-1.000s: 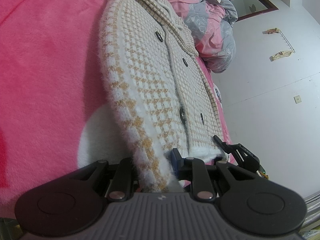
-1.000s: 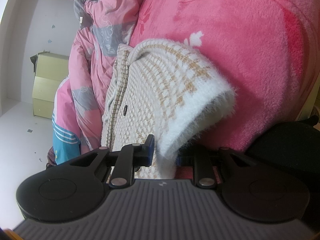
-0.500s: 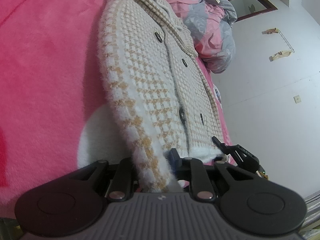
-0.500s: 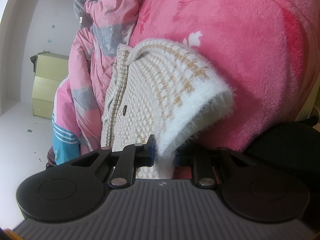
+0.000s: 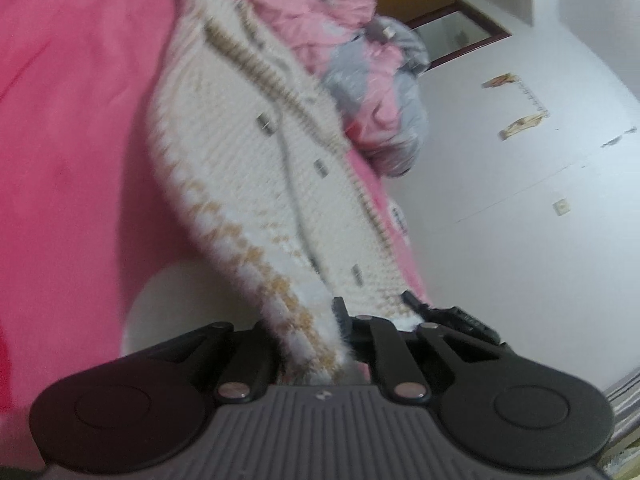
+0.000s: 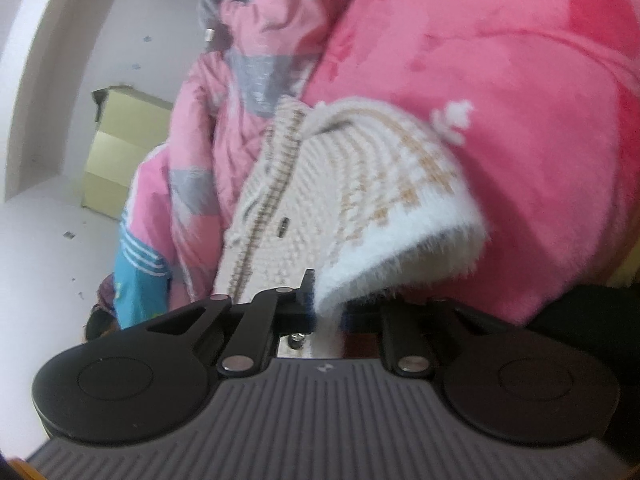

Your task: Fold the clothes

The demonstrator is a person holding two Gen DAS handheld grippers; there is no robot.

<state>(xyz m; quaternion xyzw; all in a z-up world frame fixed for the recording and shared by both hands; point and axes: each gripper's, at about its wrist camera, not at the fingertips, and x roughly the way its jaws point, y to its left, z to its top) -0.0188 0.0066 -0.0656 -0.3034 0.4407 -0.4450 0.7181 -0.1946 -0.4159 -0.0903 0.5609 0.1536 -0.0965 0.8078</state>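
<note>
Two grippers are engaged on one garment, a cream and tan knitted cardigan point(image 5: 256, 168) that lies buttoned on a pink fleece blanket point(image 5: 72, 128). We hold the left gripper point(image 5: 316, 332) at the fuzzy white hem: the jaws are pressed together and pinch the hem corner between them. From this view the cardigan runs away from the gripper toward its collar, with dark buttons point(image 5: 265, 124) in a row down the front. A crumpled pink and grey quilt point(image 5: 372, 92) sits beyond the collar, against a white wall point(image 5: 520, 220).

We hold the right gripper point(image 6: 326, 308) at the other hem corner. Its jaws are closing, and the fuzzy white edge of the cardigan point(image 6: 360, 200) is between them; the fabric arches up off the blanket point(image 6: 520, 140) just ahead of the fingers. The quilt point(image 6: 224, 128) lies to the left of the cardigan here, with a pale yellow cabinet point(image 6: 116, 148) behind it. Both views are motion-blurred.
</note>
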